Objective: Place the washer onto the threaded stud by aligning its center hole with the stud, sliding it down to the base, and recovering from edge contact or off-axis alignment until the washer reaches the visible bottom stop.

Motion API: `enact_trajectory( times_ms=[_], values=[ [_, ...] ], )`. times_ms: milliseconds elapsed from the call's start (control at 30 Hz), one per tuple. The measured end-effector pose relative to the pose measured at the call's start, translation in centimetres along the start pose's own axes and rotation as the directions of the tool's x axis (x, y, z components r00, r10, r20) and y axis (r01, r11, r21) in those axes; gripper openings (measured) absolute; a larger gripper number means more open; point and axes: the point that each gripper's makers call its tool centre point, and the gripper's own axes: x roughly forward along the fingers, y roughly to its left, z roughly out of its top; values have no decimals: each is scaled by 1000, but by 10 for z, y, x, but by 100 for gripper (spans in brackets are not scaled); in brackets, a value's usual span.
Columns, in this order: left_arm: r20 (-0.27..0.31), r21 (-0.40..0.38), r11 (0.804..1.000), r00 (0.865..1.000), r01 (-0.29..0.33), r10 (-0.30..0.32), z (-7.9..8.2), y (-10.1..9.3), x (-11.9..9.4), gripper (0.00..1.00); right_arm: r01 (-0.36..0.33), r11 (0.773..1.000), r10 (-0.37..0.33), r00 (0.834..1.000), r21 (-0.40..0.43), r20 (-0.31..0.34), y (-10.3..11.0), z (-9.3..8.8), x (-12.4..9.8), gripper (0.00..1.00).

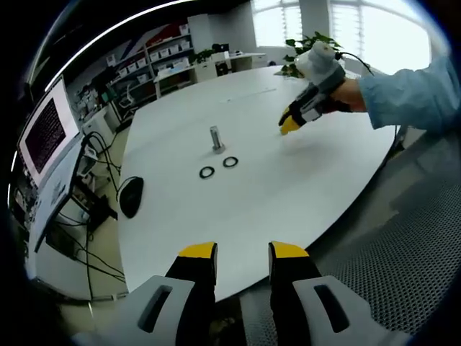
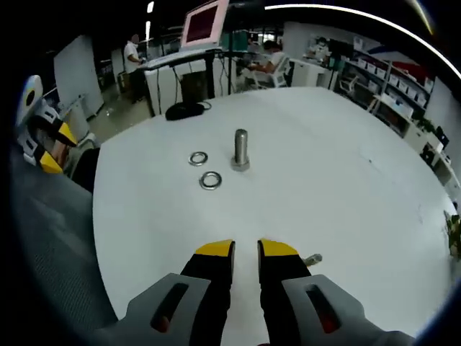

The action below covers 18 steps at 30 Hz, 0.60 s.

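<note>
A white table spreads ahead of both claws. The right gripper hovers over its near part, jaws narrowly parted and empty; in the left gripper view a hand in a light blue sleeve holds it low over the far side. The left gripper hangs at the table's near edge, jaws slightly apart, empty. The threaded stud stands upright well ahead of the right jaws, with two washers flat just left of it.
</note>
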Motion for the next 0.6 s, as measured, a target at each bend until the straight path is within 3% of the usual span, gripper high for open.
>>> enact_trajectory(
  times_ms=[300,500,600],
  values=[
    [7,5,1000,1000,5,-5,1,-1,0,27,-89,984,83,996,-153,-46,10,33,-3,15],
    [14,2,1000,1000,2,-2,2,0,-1,27,-133,968,120,990,-212,-74,17,46,2,15],
    [48,-7,1000,999,-7,8,8,2,-3,26,-159,963,144,986,-217,-87,22,49,9,15]
  ],
)
